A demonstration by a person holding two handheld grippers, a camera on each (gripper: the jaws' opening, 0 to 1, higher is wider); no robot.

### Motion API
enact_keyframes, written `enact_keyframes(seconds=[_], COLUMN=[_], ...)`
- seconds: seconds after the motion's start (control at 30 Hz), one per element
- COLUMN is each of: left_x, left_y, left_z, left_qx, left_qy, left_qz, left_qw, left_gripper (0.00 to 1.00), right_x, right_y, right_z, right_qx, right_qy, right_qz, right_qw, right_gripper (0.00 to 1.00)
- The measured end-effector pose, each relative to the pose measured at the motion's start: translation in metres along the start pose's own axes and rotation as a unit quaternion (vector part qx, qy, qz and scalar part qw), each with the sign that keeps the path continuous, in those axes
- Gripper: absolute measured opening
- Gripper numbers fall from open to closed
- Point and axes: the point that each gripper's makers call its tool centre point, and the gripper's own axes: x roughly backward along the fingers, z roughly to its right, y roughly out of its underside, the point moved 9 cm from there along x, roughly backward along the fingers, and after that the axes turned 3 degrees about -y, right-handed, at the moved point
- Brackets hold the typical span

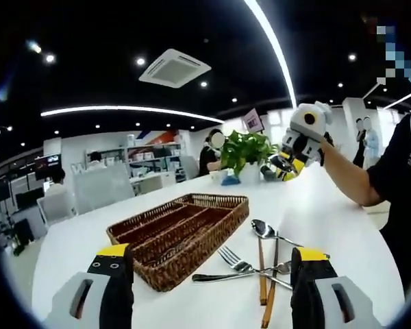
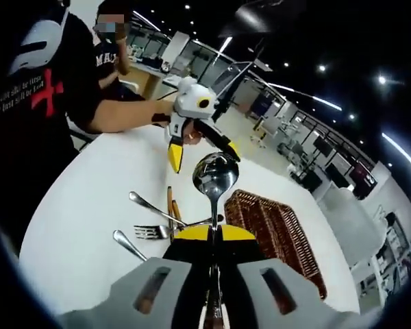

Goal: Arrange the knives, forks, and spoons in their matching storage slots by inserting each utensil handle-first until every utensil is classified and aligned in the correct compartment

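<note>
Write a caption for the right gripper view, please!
Right gripper shut on a spoon, held above the white table beside the wicker tray.

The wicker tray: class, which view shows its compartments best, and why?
The left gripper view: the wicker tray lies whole, its long dividers open to sight. In the right gripper view the tray sits partly behind the right gripper and its spoon.
</note>
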Motion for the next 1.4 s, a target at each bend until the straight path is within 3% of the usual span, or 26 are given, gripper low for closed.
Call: enact_keyframes(seconds=[0.33,0.7,1.17,1.4], left_x=[0.000,0.003,0.008,0.008], left_y=[0.002,0.005,0.003,0.001], left_z=[-0.003,-0.007,-0.009,-0.010], left_qx=[0.006,0.008,0.008,0.005], left_qy=[-0.001,-0.013,-0.029,-0.037], left_qz=[-0.010,-0.028,-0.034,-0.030], left_qw=[0.9999,0.9995,0.9990,0.9989], left_gripper=[1.00,1.00,1.00,1.00], right_x=[-0.008,-0.016,-0.023,-0.027], right_y=[0.003,0.009,0.003,0.006], right_z=[0.001,0.005,0.005,0.012], right_qx=[0.003,0.001,0.010,0.003], right_qy=[-0.012,-0.014,-0.034,-0.022], right_qz=[-0.028,-0.031,-0.037,-0.034], right_qw=[0.9995,0.9994,0.9987,0.9992], right_gripper=[0.01,0.01,0.00,0.01])
